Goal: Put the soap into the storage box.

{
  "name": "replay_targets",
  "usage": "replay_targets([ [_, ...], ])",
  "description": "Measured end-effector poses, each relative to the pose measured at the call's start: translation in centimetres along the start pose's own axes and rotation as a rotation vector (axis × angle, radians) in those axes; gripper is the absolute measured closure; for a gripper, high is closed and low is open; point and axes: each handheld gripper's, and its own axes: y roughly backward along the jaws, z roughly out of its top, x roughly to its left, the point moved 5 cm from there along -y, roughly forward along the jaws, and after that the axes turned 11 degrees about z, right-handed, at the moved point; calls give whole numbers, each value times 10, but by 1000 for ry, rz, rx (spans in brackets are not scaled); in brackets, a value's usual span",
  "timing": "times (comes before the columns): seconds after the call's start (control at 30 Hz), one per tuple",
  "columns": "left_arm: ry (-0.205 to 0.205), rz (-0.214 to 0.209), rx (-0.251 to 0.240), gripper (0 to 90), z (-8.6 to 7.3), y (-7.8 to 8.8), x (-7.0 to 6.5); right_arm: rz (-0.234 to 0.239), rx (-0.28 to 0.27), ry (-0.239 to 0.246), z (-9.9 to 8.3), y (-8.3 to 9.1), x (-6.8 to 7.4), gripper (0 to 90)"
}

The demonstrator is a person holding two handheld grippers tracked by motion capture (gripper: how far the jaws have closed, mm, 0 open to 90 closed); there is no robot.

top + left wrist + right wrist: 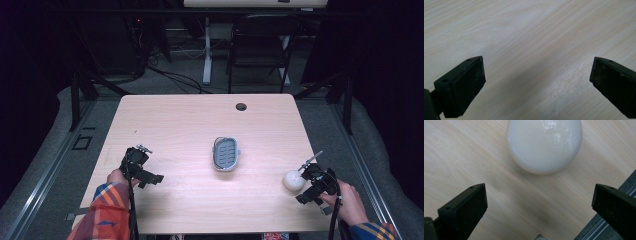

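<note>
Near the tabletop's [200, 125] right front corner sits the white ball [293, 180], right of the grey tray [227, 153]. Right gripper [539, 202] spread wide just short of it; best to straddle its widest part, then squeeze gently. Left gripper [537, 75] released, empty.

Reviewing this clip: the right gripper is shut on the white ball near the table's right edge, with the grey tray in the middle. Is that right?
Not quite. The right gripper is open, its jaws wide apart and short of the white ball, as the right gripper view shows. The ball does lie near the table's right edge, the grey tray in the middle.
</note>
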Motion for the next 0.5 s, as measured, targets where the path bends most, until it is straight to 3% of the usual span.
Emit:
replay_targets([
  [0.07,-2,-1,1,1,0,0,0,1,28,30,1,3,0,0],
  [0.23,1,1,-2,1,0,0,0,12,-4,52,3,3,0,0],
  [0.27,0,0,-3,1,0,0,0,11,14,70,3,6,-1,0],
  [0.3,1,-1,-2,1,0,0,0,36,-54,38,5,2,2,0],
  [0.33,4,-1,-2,1,0,0,1,51,-64,39,5,3,2,0],
  [0.37,3,-1,-3,1,0,0,0,48,-21,62,5,6,0,0],
  [0.43,-4,-1,0,1,1,0,0,35,2,63,5,7,-2,0],
  [0.5,-5,-2,0,1,0,0,0,44,-23,36,5,6,-2,0],
])
